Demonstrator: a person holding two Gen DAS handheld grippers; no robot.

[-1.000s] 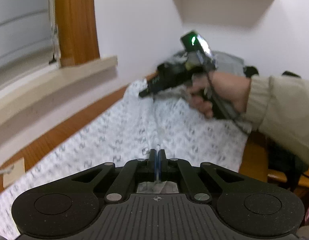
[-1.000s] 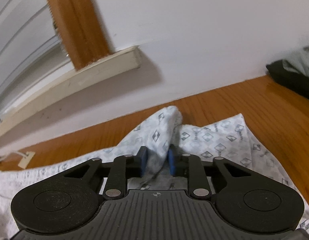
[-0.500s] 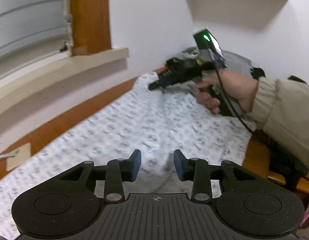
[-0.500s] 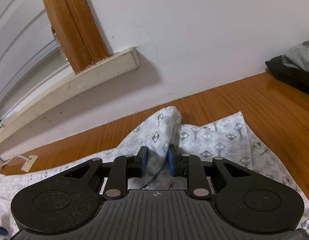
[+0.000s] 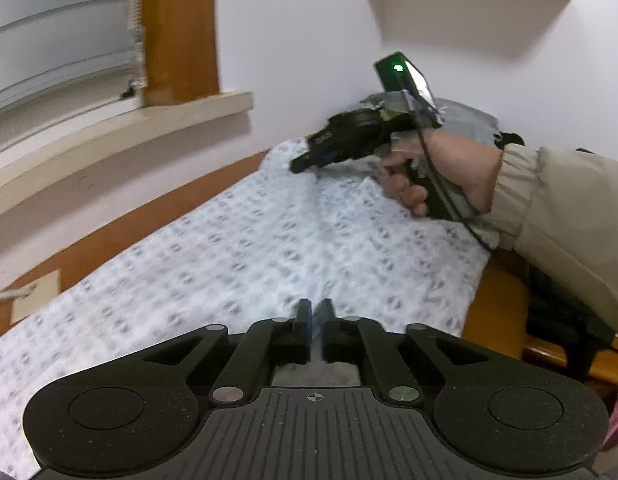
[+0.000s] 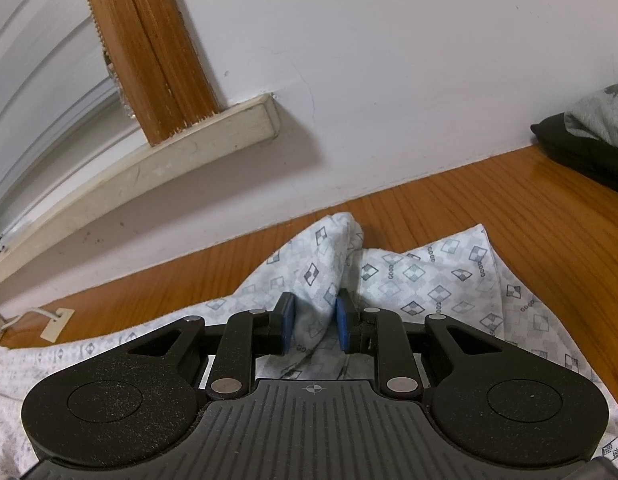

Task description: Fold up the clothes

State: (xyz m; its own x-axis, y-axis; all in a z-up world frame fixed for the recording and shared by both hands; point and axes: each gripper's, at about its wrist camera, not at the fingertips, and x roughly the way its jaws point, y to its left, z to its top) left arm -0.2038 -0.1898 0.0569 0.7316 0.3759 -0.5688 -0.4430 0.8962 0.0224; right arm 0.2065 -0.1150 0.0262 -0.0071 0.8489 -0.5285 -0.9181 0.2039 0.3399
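**Two claws, one patterned garment on the bench**

I hold two claws, one in each hand. My left claw [image 5: 316,330] has its two blue pads [image 5: 308,334] almost together, with only a narrow gap, and a thin bit of the white patterned garment [image 5: 249,248] seems to sit between them; the view there is blurred, so I am not fully sure of the grip. My right claw [image 6: 313,326] is partly open, its two pads [image 6: 288,326] on both sides of a raised ridge of the same garment [image 6: 429,284], close to the cloth, and I cannot tell if they press it.

The one garment lies spread along the wooden bench [image 6: 529,216], near the white wall [image 6: 389,60]. From the left wrist view I see my right hand [image 5: 441,172] holding the right claw [image 5: 305,164] at the far corner of the cloth. One pile of dark and grey clothes [image 6: 589,136] lies well apart on the bench. One window sill [image 6: 181,152] is above.
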